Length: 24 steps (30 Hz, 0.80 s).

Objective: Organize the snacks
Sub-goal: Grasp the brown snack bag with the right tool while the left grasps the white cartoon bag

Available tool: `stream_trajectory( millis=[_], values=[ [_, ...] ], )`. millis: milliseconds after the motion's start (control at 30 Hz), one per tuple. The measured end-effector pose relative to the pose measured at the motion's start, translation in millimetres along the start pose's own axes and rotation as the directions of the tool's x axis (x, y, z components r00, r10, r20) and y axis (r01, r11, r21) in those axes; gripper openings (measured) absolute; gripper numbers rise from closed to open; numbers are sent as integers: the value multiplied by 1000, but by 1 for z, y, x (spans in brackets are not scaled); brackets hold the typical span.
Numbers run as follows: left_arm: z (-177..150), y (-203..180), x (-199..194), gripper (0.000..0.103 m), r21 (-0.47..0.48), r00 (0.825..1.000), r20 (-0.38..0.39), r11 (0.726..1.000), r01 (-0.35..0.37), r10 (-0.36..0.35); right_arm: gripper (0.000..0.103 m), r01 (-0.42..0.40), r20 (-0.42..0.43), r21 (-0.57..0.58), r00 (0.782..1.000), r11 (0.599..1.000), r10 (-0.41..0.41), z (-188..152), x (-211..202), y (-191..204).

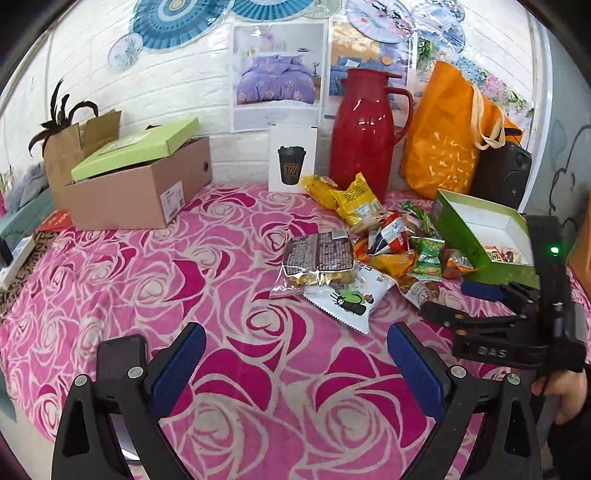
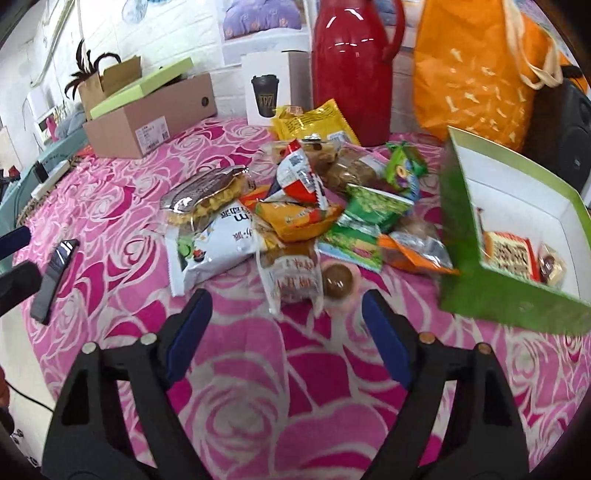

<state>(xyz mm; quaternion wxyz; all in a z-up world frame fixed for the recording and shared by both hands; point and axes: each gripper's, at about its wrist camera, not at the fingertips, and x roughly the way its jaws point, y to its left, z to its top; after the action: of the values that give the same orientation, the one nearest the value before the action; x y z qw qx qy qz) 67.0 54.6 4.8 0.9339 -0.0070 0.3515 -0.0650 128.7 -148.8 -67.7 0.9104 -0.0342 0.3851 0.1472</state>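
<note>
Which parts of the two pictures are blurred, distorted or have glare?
Left wrist view: fisheye bends the wall lines, glare streaks the red jug, the snack pile is fairly sharp. Right wrist view: the green box smears at its near edge, glare again on the jug, dark corners frame both views.

Both views are brightly and evenly lit, with soft, faint shadows. Glare streaks the red thermos (image 1: 364, 140) and the plastic-covered wall pictures (image 1: 424, 33). Fisheye distortion bends the edges into dark corners, and the green box (image 2: 491, 291) looks smeared by motion blur.
</note>
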Motion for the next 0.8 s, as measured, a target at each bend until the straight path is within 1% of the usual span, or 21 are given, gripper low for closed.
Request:
stream_trajectory(
  millis=[33, 100, 133, 167, 333, 367, 533, 600, 667, 733, 800],
  values=[
    [0, 0, 3, 100, -2, 1000, -4, 1000, -1, 1, 82, 6, -6, -9, 1000, 1000, -6, 3, 7, 1],
    [1, 0, 10, 100, -5, 1000, -12, 1000, 6, -6, 71, 33, -36, -32, 999, 999, -34, 5, 23, 2],
    [2, -1, 14, 100, -8, 1000, -17, 1000, 10, -10, 56, 38, -52, -36, 998, 999, -39, 4, 28, 2],
    [3, -2, 18, 100, -9, 1000, -21, 1000, 14, -15, 49, 53, -63, -42, 996, 998, -55, 3, 33, 1],
    [7, -12, 43, 100, -27, 998, -47, 999, 36, -37, 46, 24, -57, -29, 998, 999, -25, -2, 29, -5],
    [9, -16, 49, 100, -28, 998, -53, 999, 43, -44, 44, 17, -54, -25, 998, 1000, -18, -3, 27, -6],
    [12, -30, 69, 100, -31, 994, -82, 997, 65, -68, 41, -14, -50, 8, 999, 1000, 15, -11, 10, -11],
    [14, -37, 79, 100, -33, 991, -101, 996, 82, -85, 40, -17, -52, 9, 999, 1000, 17, -14, 6, -10],
    [14, -43, 90, 100, -25, 989, -117, 996, 84, -86, 39, -20, -51, 19, 998, 1000, 20, -19, -2, -12],
    [13, -47, 100, 100, -18, 986, -139, 996, 86, -88, 39, -24, -33, 34, 999, 999, 25, -27, -16, -15],
    [12, -48, 111, 100, -18, 983, -161, 996, 87, -89, 39, -15, -31, 39, 999, 999, 17, -32, -24, -17]
  ],
)
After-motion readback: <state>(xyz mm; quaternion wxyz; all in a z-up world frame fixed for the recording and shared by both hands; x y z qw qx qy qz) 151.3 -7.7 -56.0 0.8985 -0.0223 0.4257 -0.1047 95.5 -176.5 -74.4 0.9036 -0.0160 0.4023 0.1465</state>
